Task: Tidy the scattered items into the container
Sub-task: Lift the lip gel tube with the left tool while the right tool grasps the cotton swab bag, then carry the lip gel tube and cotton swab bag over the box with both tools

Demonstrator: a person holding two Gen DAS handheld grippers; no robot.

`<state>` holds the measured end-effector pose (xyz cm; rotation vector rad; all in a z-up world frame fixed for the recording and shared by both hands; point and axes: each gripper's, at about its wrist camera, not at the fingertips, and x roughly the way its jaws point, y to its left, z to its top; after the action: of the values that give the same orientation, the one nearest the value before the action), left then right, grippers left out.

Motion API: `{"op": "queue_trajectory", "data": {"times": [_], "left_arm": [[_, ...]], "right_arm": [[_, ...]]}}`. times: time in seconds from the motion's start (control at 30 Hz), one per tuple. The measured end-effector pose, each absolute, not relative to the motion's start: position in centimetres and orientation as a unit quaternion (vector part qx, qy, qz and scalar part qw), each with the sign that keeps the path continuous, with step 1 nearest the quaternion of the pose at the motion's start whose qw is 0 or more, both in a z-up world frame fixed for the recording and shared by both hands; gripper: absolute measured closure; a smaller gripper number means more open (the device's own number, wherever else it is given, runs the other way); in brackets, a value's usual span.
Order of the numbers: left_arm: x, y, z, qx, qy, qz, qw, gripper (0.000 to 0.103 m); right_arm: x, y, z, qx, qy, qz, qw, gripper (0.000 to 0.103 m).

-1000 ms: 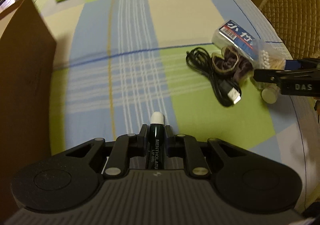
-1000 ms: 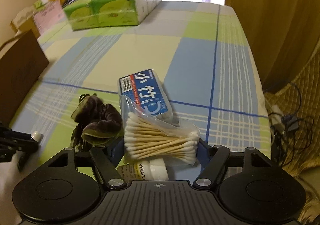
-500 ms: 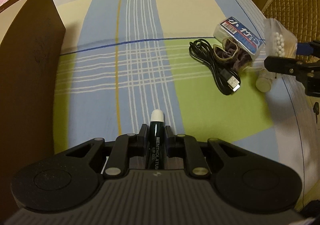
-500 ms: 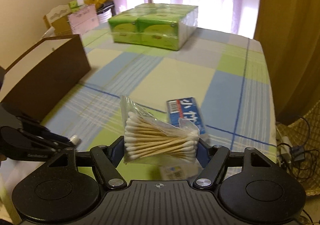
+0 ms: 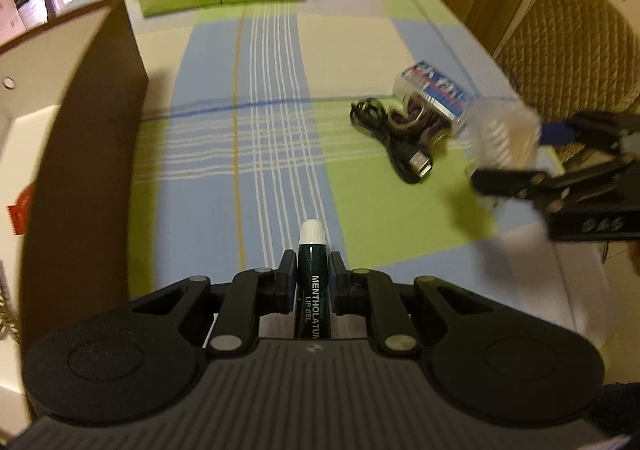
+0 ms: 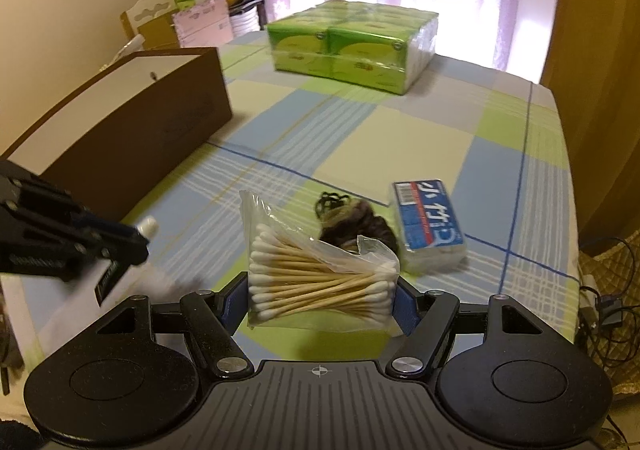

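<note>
My left gripper (image 5: 311, 266) is shut on a dark green lip gel tube (image 5: 313, 278) with a white cap, held above the checked cloth. The brown open box (image 5: 84, 154) with a white inside stands just to its left. My right gripper (image 6: 320, 296) is shut on a clear bag of cotton swabs (image 6: 316, 278), lifted above the cloth. It also shows in the left wrist view (image 5: 516, 158), at the right. On the cloth lie a black USB cable (image 5: 392, 138), a brown hair tie (image 6: 352, 222) and a blue-and-white packet (image 6: 428, 218).
A green multi-pack of tissues (image 6: 352, 46) stands at the far end of the table. A woven chair (image 5: 572, 50) is beyond the right edge. The table's right edge (image 6: 568, 178) drops off toward cables on the floor.
Both grippers rose and moved left toward the brown box, each keeping its item. The swab bag was lifted off the small bottle and packet.
</note>
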<state>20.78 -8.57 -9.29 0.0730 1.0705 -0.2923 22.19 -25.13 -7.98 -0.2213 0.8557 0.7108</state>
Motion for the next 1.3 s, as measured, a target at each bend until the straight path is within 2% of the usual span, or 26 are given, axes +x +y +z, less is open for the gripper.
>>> {"op": "queue_trajectory", "data": {"times": [0.4,0.73,0.97,1.3], "left_arm": [[16.6,-4.0,-1.6,-0.012,0.424,-0.122,0.897,0.091],[14.5,4.2,3.1,-0.021,0.372,-0.061,0.926,0.091],[14.3,11.1,3.5,-0.023,0.368,-0.017,0.929,0.091],[16.9,17.6,1.3,-0.016,0.404,-0.034,0.914,0.091]], "right_arm": [[19.6,-19.8,-4.3,-0.122,0.362,0.4,0.833,0.03],[16.6,-10.5,-0.9,-0.134,0.308,0.49,0.805,0.03],[15.6,-3.1,-1.2,-0.158,0.301,0.526,0.78,0.03],[16.6,4.4,-4.9,-0.196,0.347,0.508,0.763,0.03]]}}
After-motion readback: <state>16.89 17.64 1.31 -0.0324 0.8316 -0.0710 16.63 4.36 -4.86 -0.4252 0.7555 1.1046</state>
